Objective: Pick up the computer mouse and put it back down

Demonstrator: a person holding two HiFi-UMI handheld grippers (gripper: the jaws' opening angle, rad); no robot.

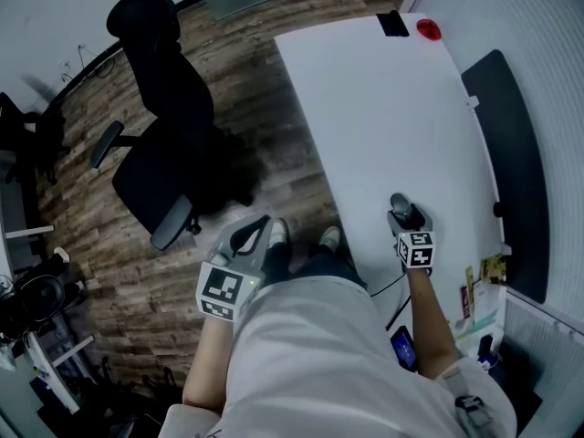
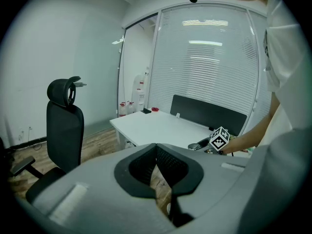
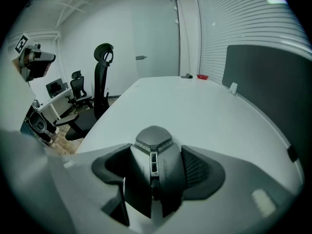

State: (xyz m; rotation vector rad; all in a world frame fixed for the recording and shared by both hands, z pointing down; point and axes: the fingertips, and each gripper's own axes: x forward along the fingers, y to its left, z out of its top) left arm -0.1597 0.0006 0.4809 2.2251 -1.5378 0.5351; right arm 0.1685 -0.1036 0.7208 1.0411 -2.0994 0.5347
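A dark grey computer mouse sits between the jaws of my right gripper, and both pads press its sides. In the head view the mouse is near the front edge of the white desk, with the right gripper just behind it. Whether the mouse rests on the desk or is just off it, I cannot tell. My left gripper hangs over the wooden floor left of the desk. Its pads meet with nothing between them.
A black office chair stands on the wooden floor left of the desk. A red object and a flat black item lie at the desk's far end. A dark partition panel runs along its right side.
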